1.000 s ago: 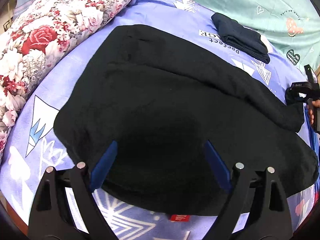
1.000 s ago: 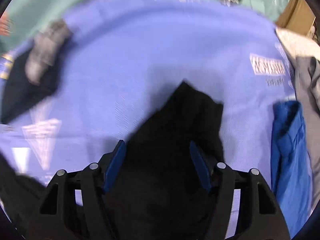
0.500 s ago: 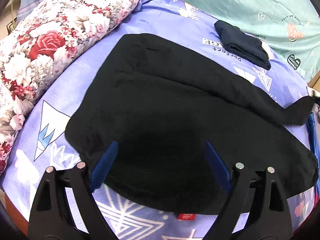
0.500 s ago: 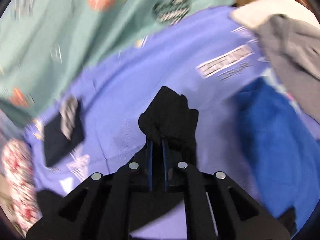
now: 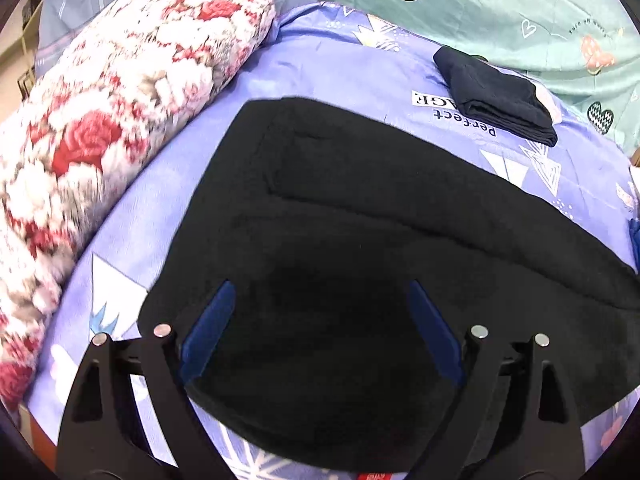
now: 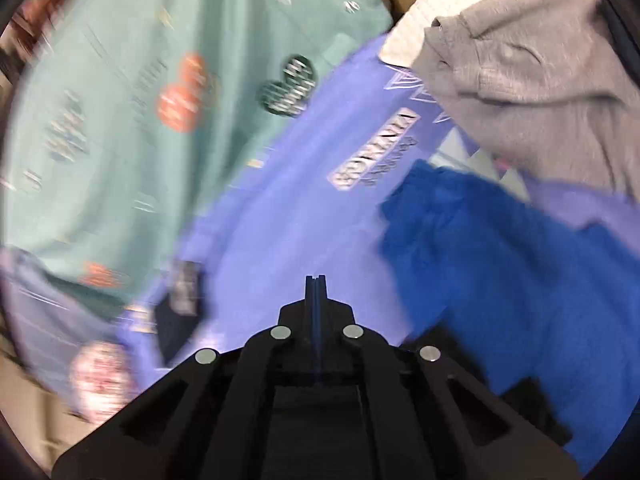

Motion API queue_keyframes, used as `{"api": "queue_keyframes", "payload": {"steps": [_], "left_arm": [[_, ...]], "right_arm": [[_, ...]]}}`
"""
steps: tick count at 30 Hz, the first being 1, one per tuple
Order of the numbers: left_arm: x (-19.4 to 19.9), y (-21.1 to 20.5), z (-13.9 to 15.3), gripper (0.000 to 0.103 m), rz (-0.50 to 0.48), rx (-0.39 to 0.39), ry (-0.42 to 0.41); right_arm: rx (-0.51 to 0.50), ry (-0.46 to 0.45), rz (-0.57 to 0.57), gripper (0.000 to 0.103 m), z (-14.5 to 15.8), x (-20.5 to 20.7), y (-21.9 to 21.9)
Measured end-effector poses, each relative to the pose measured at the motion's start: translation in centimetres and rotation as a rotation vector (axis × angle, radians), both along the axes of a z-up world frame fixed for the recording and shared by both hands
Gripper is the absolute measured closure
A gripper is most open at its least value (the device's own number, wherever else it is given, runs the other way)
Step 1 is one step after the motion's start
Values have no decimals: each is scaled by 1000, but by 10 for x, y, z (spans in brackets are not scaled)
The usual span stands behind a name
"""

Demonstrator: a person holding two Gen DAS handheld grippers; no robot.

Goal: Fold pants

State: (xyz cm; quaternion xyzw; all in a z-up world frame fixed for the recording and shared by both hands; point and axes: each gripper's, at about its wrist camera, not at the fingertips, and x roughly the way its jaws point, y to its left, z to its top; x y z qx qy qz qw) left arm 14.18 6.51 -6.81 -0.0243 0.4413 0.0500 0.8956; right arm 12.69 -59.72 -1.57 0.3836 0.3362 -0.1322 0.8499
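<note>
The black pants [image 5: 380, 248] lie spread flat across the lavender bedsheet [image 5: 320, 64], filling the middle of the left wrist view from the near edge out to the right, with a raised seam or fold line running across their upper part. The left gripper [image 5: 318, 320] hangs over the near part of the pants with its blue-padded jaws spread wide; nothing is pinched between them, and whether the tips touch the fabric cannot be told. To the left a floral pillow [image 5: 120, 120] in red and white roses lies along the sheet's edge. At the far right a small folded navy garment [image 5: 496, 96] lies on the sheet beside the printed word "perfect", apart from the pants. Beyond it spreads a teal quilt [image 5: 500, 12] with hearts and a smiling face.

The right wrist view is blurred. The right gripper [image 6: 315, 280] has its jaws pressed fully together, the blue pads meeting in a thin line with no cloth visible between them. It is above the lavender sheet, with a bright blue garment [image 6: 500, 264] to the right and a grey knit garment [image 6: 540, 80] farther off at the right. Dark fabric shows low at the right behind the gripper body; whether it is part of the pants cannot be told
</note>
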Motion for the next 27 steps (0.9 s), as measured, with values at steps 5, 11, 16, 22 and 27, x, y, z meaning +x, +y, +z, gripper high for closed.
{"api": "queue_keyframes", "payload": {"steps": [5,11,16,22,27], "left_arm": [[28,3,23,9,-74,115,-54],[105,13,24,9,-203,293,-14],[154,31,6,9,-196,291,73],[153,51,-8,9,-122,160,105],[149,63,-26,9,-97,150,145]], "right_arm": [[-87,179,236,26,-33,48,55],[-226,206,622,17,-47,54,129],[-369,274,884,17,-67,54,178],[-461,342,1080,54,-88,70,220],[-488,407,1199,95,-101,66,238]]}}
